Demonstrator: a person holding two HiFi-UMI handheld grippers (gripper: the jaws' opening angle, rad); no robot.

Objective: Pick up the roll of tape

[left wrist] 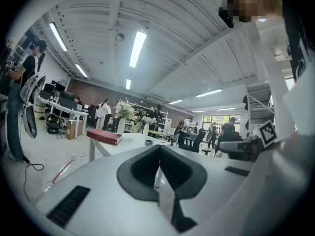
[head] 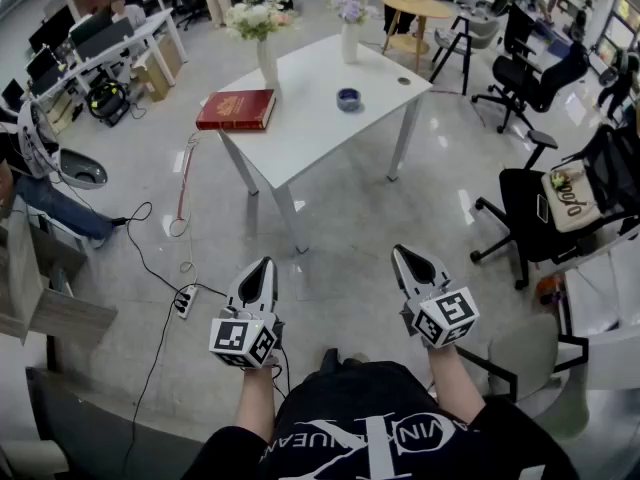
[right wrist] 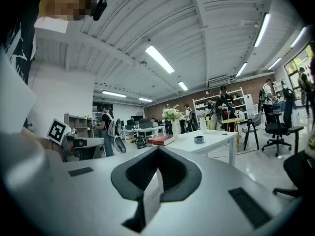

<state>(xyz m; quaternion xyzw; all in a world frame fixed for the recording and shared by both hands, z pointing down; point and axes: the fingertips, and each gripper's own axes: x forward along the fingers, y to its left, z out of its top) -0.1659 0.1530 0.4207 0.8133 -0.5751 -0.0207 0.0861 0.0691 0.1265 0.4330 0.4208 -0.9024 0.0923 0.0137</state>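
Observation:
The roll of tape is a small dark blue ring lying flat on the white table, toward its far right side. It shows small and distant in the left gripper view and in the right gripper view. My left gripper and right gripper are held side by side over the floor, well short of the table, pointing toward it. Both are shut with nothing between their jaws, which meet in a point in each gripper view.
A red book lies on the table's left corner. Two vases of flowers stand at its far edge. Black office chairs are at the right. A power strip and cables lie on the floor at the left.

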